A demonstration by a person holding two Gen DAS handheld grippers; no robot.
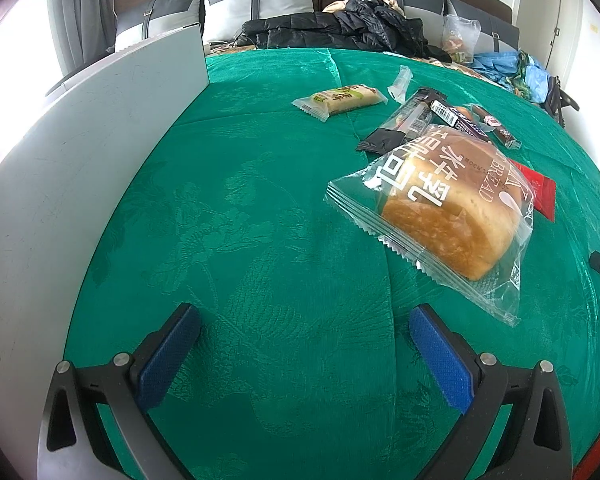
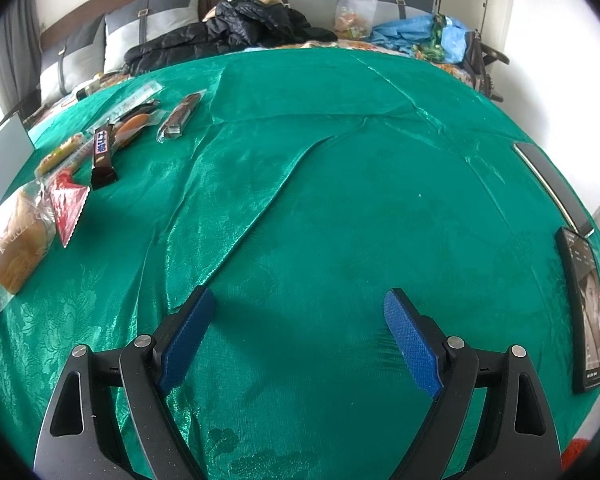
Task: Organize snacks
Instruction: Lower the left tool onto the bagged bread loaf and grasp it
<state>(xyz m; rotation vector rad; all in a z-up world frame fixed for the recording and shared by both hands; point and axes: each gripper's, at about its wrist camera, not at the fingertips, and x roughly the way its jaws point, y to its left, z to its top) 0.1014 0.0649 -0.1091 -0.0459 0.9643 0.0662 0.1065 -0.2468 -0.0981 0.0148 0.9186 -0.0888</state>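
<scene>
A bagged loaf of bread (image 1: pixel 448 208) lies on the green cloth (image 1: pixel 260 220), ahead and right of my left gripper (image 1: pixel 304 320), which is open and empty. Behind the bread lie a red packet (image 1: pixel 542 192), dark chocolate bars (image 1: pixel 456 114), a clear-wrapped snack (image 1: pixel 404 120) and a green-labelled cake (image 1: pixel 342 98). My right gripper (image 2: pixel 300 304) is open and empty over bare cloth (image 2: pixel 340 200). In its view the bread (image 2: pixel 18 240), red packet (image 2: pixel 68 200), chocolate bar (image 2: pixel 102 152) and other snacks (image 2: pixel 180 116) lie far left.
A white box wall (image 1: pixel 80 160) stands along the left. Two phones (image 2: pixel 590 316) (image 2: pixel 552 180) lie at the right edge of the cloth. Pillows, a black jacket (image 1: pixel 332 26) and a plastic bag (image 1: pixel 460 36) lie behind.
</scene>
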